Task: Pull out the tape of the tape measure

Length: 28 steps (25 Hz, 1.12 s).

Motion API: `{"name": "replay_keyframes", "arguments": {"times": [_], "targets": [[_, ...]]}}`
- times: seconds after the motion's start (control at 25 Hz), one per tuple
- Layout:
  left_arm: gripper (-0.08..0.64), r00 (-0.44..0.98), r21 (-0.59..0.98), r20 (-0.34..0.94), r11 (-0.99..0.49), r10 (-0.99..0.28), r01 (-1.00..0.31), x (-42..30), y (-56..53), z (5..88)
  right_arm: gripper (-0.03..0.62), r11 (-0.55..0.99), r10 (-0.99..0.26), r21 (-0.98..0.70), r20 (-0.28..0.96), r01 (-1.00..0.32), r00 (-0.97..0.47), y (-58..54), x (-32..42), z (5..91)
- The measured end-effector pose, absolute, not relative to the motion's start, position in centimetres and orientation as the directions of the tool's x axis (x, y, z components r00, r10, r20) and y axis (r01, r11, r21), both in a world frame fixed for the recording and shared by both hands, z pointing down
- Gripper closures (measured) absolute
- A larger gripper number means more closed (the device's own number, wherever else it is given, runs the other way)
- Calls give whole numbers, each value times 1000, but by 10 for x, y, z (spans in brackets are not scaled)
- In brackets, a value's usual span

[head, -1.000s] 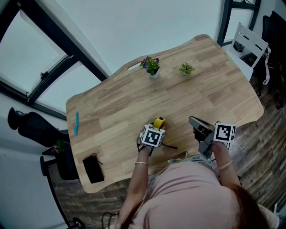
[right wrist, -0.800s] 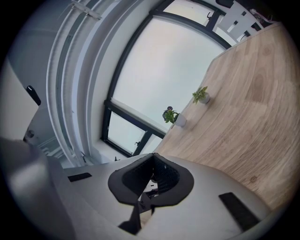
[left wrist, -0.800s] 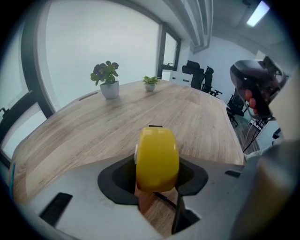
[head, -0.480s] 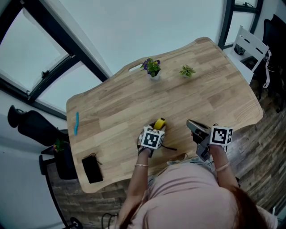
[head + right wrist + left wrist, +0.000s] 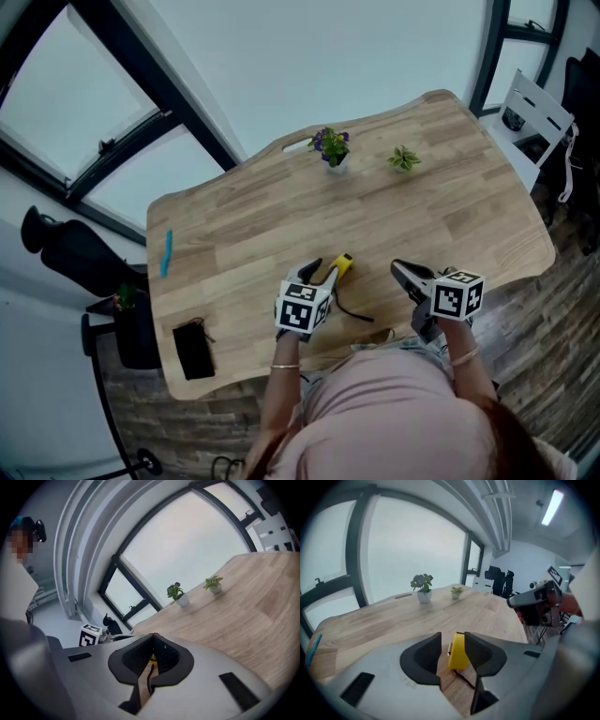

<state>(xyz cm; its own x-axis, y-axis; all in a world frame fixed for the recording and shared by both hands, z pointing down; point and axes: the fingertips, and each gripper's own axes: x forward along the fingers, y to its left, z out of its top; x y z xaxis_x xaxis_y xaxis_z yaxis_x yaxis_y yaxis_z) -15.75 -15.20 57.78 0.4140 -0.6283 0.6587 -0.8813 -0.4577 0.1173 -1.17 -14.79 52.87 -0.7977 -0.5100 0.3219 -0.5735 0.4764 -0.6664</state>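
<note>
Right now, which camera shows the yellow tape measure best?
The left gripper view: the tape measure sits in the middle, close and large. The head view shows it small on the table. The right gripper view shows only a yellow sliver.

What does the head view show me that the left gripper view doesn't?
Only the head view: the black pouch near the table's left corner on the person's side.
Only the left gripper view: the ceiling light, and the left gripper close up. Its jaws have just been closing, with the tape measure between them and bare wood showing beside the left jaw.
Both: the tape measure with its black cord, the flowering plant, the small green plant, the blue pen, and the right gripper, jaws together.
</note>
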Motion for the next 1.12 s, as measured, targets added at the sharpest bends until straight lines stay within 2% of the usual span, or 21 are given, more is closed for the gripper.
{"name": "replay_keyframes", "arguments": {"times": [0.36, 0.72, 1.12], "targets": [[480, 408, 124, 515, -405, -754, -906, -173, -159, 515, 592, 619, -609, -380, 320, -688, -725, -183, -17, 499], [540, 376, 137, 368, -351, -850, -926, -181, -160, 466, 592, 711, -647, -179, 211, -680, -733, -200, -33, 444], [557, 364, 111, 263, -347, -893, -931, -178, -149, 426, 592, 718, -678, -79, 147, -691, -721, -192, -38, 408]]}}
